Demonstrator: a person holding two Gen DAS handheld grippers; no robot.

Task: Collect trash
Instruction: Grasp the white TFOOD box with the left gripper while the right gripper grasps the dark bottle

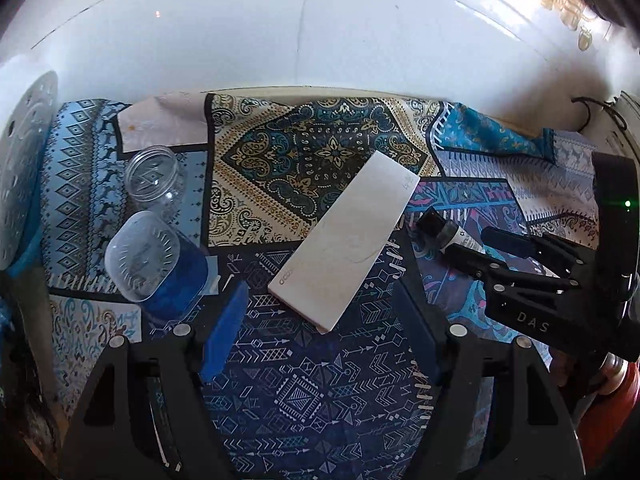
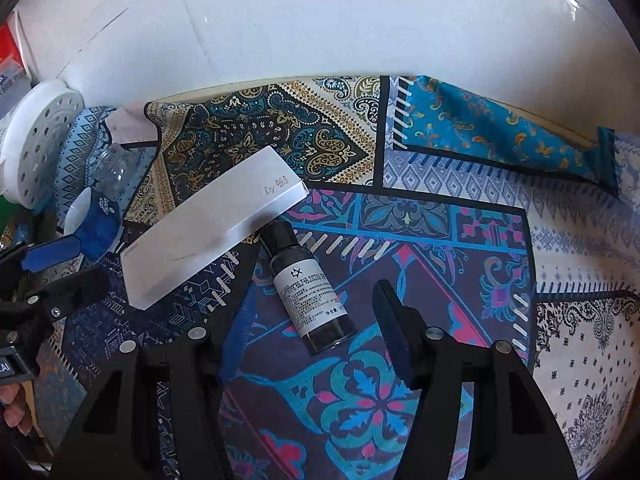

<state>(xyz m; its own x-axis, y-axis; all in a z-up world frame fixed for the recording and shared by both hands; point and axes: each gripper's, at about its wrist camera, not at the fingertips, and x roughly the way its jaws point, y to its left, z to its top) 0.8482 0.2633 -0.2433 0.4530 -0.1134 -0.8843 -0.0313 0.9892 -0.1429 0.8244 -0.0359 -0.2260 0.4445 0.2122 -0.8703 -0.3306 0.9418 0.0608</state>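
Item: dark bottle [image 2: 311, 294], white label, lying between my right tongs' [image 2: 316, 312] parted, empty jaws. Left view alone is showing clear jar [image 1: 152, 176]; left tongs [image 1: 320, 320] gaping, empty, over white box [image 1: 344, 240].

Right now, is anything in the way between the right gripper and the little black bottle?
No. The black bottle lies on the patterned cloth between the open right gripper fingers. The white box only touches its cap.
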